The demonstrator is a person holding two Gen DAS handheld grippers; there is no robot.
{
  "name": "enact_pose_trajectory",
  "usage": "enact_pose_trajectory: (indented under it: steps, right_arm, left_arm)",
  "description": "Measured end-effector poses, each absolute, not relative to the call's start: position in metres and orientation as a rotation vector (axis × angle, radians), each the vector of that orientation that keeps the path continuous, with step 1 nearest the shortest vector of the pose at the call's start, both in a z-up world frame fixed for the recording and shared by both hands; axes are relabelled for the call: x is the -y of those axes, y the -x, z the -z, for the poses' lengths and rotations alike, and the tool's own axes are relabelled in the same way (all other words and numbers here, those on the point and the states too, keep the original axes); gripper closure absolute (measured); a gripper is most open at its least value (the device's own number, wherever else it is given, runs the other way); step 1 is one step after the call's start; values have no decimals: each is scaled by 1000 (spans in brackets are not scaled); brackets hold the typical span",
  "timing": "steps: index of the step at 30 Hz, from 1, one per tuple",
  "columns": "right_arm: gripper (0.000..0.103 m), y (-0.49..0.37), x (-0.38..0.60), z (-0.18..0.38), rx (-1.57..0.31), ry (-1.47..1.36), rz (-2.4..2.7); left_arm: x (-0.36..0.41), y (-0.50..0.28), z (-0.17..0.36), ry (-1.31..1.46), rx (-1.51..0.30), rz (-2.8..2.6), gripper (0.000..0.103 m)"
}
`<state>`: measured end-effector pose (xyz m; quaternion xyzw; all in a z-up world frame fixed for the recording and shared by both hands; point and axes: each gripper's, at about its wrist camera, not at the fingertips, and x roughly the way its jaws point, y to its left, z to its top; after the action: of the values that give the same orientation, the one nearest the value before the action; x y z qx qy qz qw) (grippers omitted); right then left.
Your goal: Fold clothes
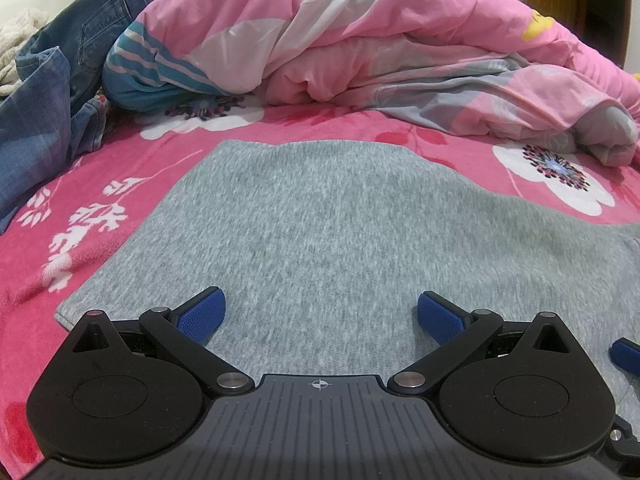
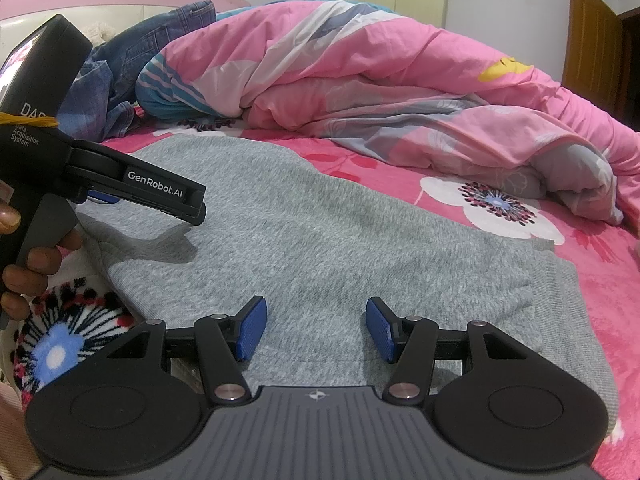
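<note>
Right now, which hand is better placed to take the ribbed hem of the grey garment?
Probably the right. The ribbed hem lies just beside the right gripper, whose fingers stand open over the grey garment. The left gripper, also open, is over the opposite edge.

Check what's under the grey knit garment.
The grey knit garment lies flat on a pink floral bedsheet, which shows around its edges. Whatever lies beneath its middle is covered and cannot be seen.
</note>
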<state>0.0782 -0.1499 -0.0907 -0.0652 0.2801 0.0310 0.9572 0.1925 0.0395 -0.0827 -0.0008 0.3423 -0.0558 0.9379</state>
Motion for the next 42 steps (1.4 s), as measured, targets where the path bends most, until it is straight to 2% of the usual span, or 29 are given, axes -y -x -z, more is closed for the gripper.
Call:
enact_pose_trajectory:
  steps: [16, 21, 27, 33, 37, 42]
  right_arm:
    - [45, -60, 163, 70, -643, 79, -231]
    - [44, -64, 189, 46, -599, 119, -337]
    - [45, -112, 220, 23, -524, 225, -301]
    - [45, -158, 224, 39, -549, 238, -360]
    - [45, -168, 229, 63, -636, 205, -353]
    - [45, -159, 251, 54, -656, 65, -297]
  left_arm:
    - [-59, -197, 65, 171, -554, 149, 0]
    - [-36, -202, 64, 95, -510, 160, 0]
    - [-6, -207, 69, -61, -492, 173, 0]
    - [-8, -212, 75, -63, -548, 204, 0]
    - [-23, -206, 72, -13, -533, 226, 0]
    - [-49, -200, 66, 34, -497, 187, 0]
